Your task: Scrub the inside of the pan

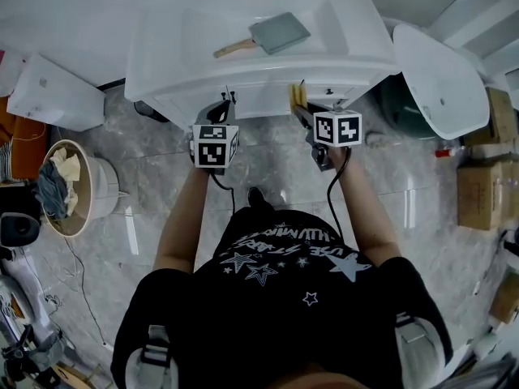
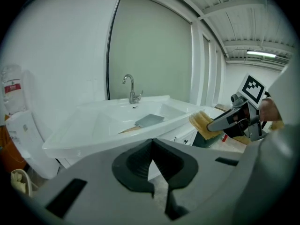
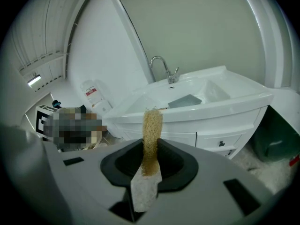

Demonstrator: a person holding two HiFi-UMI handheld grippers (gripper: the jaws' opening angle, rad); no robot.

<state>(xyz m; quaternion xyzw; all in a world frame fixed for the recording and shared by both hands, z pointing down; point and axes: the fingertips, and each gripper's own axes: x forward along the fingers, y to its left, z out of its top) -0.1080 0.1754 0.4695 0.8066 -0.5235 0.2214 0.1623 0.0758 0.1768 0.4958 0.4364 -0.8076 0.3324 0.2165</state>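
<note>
While we stand short of sink (image 1: pixel 162 47), pan (image 1: pixel 280 32) lies ahead in basin, handle angled toward our left gripper (image 1: pixel 225 100), closed, empty; right gripper (image 1: pixel 303 107), clamping sponge (image 1: pixel 297 95), nearer pan body.

The left forearm (image 1: pixel 182 217) and right forearm (image 1: pixel 361 209) reach forward side by side. The left gripper (image 1: pixel 226 100) has its jaws pressed together, empty. The right gripper (image 1: pixel 303 110) clamps a yellow scrub pad (image 1: pixel 296 94).
</note>
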